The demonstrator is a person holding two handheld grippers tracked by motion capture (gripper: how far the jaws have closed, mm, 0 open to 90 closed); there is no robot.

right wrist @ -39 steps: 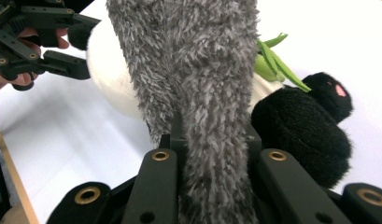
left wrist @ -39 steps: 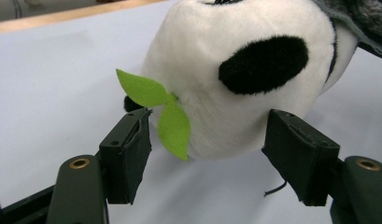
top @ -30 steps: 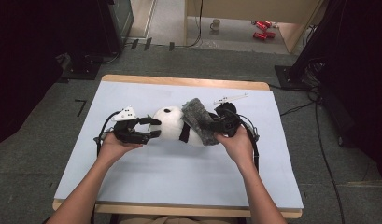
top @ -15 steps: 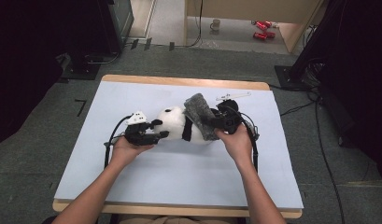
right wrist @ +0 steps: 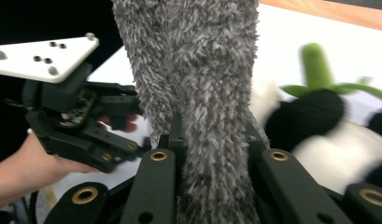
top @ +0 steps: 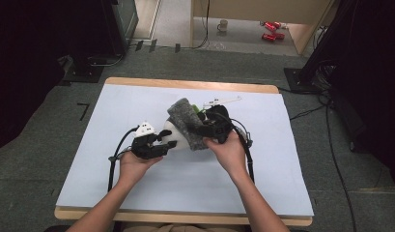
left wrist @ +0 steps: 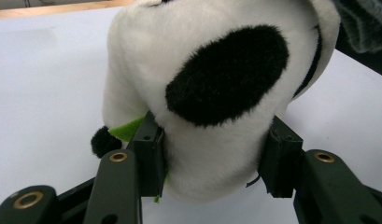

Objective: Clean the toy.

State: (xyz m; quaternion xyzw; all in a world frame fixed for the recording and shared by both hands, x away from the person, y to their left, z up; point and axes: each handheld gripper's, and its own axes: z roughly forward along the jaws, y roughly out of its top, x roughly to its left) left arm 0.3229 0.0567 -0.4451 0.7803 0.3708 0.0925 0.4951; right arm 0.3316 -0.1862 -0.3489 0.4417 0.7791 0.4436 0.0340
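Panda plush (top: 178,135) sits near the middle of the table (top: 79,179) on the pale blue sheet, and 2 grippers are working it from both sides. Left gripper (top: 159,146) comes in from about 8 o'clock of the toy. Its jaws have just been closing, and in the left gripper view the pads press into the white fur of the plush (left wrist: 216,93) on both flanks, right under a black patch, so that's a real pinch now. Right gripper (top: 201,129) reaches in from 3 o'clock with its jaws clamped tight on a shaggy grey cloth (top: 188,123), and the right gripper view shows that grey pile (right wrist: 198,93) bunched between them, with the green leaf sprig (right wrist: 319,70) of the toy off at 2 o'clock.

My read on progress: the grey cloth is draped over the panda, and both grips are set. Looks like pulling the cloth free of the toy, or wrapping it further, is what's left. Can't tell which from here.
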